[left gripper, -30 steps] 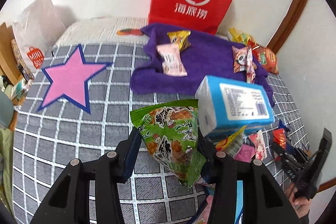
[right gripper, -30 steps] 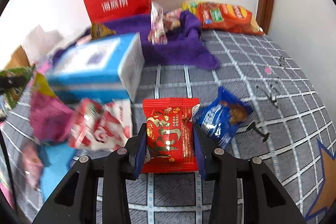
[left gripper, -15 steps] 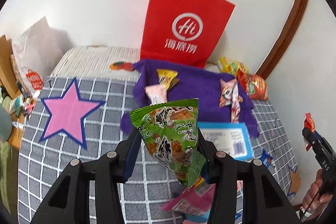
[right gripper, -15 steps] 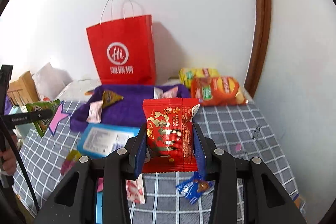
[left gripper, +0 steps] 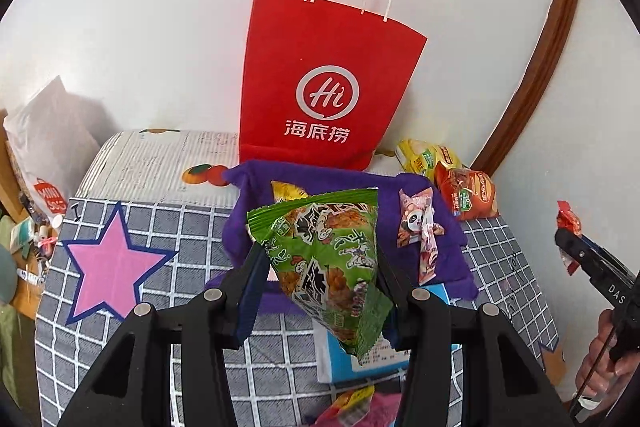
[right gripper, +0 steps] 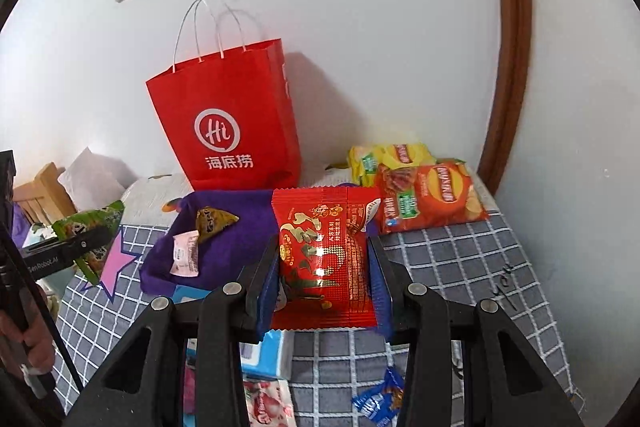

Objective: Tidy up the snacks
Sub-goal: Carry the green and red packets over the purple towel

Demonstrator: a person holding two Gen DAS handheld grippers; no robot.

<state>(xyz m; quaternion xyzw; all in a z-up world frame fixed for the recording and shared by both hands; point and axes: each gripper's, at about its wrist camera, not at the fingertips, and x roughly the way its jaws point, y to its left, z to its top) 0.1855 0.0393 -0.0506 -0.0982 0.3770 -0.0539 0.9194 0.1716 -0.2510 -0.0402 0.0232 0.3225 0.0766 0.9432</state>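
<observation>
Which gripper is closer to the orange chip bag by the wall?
Right, by a modest margin. The right gripper, holding a red snack packet, is just beside the orange chip bag; the left gripper, holding a green packet, is farther across the purple cloth.

Bed (right gripper: 460, 267) with grey checked cover. Red paper bag (right gripper: 236, 123) stands at the wall. Purple towel (right gripper: 240, 227), chip bags (right gripper: 432, 199) and blue box (left gripper: 360, 363) lie on it.

Bright, even daylight; soft shadows behind the red paper bag (right gripper: 228, 123). Glare on the red packet (right gripper: 324, 255). Strong fisheye bending, dark corners, frames sharp.
</observation>
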